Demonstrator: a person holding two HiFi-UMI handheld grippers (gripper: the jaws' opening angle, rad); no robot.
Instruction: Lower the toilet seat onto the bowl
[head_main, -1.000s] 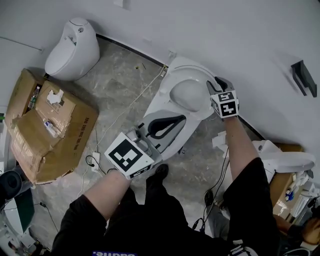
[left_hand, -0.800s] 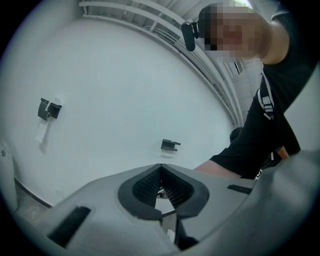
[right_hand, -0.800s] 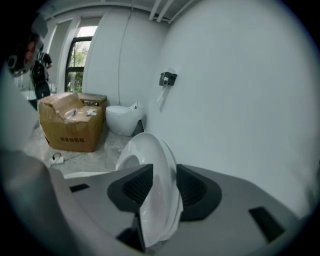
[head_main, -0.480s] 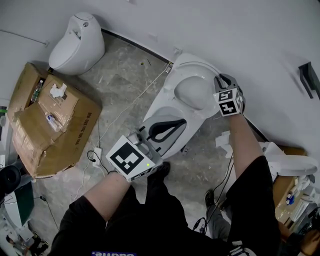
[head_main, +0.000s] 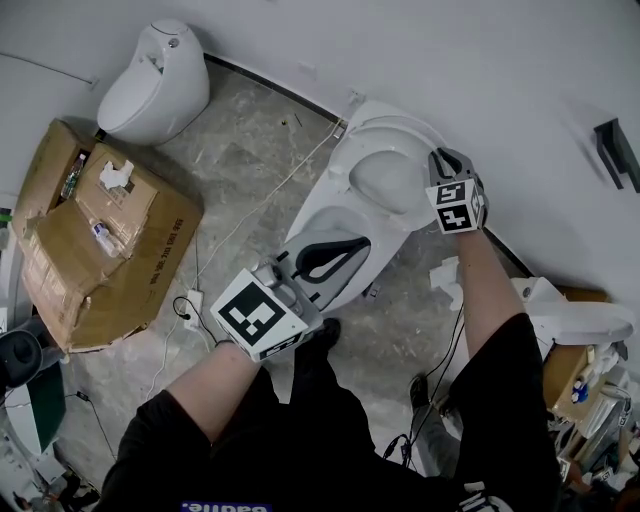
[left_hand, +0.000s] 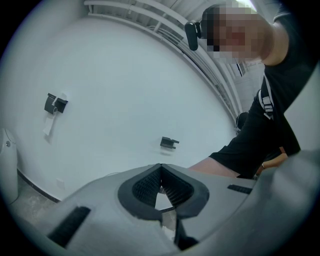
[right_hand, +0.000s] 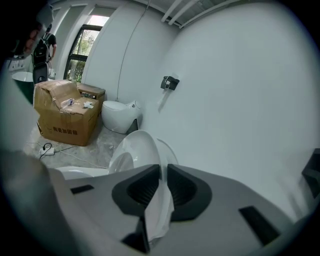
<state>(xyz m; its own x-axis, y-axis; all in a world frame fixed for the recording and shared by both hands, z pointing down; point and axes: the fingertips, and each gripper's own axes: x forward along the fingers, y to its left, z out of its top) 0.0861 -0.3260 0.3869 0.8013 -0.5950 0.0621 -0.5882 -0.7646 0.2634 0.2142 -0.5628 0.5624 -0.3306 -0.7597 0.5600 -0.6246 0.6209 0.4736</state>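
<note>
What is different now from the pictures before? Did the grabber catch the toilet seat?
The right gripper was wide open a second ago. Now its jaws are closing on the rim of the raised toilet seat, and the pads pinch its edge. The seat has not tipped down yet. The left gripper stays shut and empty, low by the front of the bowl.

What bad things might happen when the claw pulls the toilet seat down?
The right claw is closing on just the thin edge of the raised toilet seat, so it might slip and the seat could slam onto the bowl. The left claw hangs shut over the bowl, where a falling seat might hit it.
</note>
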